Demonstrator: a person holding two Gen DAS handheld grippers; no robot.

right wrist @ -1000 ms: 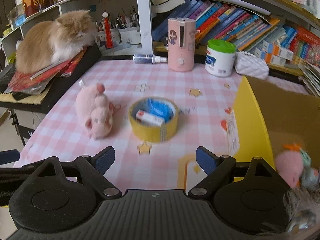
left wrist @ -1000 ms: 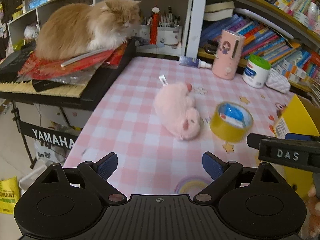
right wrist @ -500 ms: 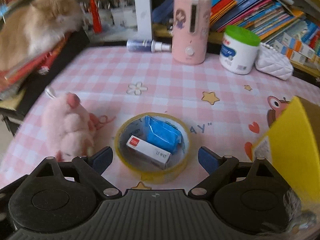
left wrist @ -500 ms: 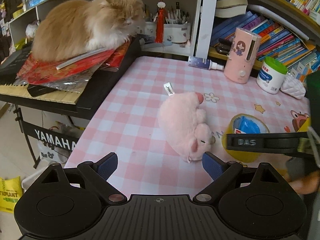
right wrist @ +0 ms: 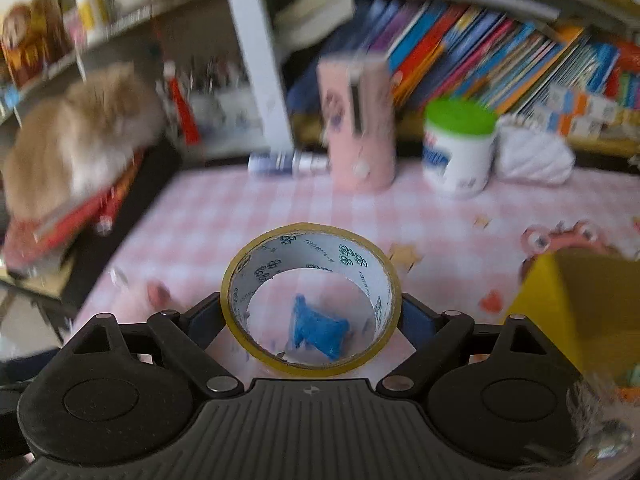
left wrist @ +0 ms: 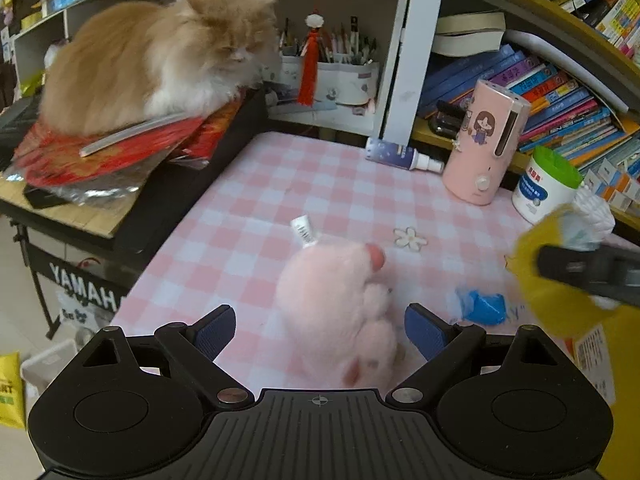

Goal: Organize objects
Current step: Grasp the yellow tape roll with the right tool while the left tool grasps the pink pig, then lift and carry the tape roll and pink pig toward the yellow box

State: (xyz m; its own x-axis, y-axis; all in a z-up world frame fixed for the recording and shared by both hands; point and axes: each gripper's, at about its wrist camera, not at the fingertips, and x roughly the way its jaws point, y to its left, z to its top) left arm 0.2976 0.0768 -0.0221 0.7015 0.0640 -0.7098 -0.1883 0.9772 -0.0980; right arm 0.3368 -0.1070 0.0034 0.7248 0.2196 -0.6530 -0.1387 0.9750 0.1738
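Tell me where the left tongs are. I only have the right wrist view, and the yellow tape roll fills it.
Observer: The left tongs stand open, with the pink plush toy lying between them.
Operator: Confirm the roll is off the table.
Observer: In the left wrist view the yellow tape roll hangs above the pink checked tablecloth, with the right tongs closing on it.
Operator: Check the cat; it's blurred here.
Observer: The orange-and-white long-haired cat lies on the red papers with its eyes shut.
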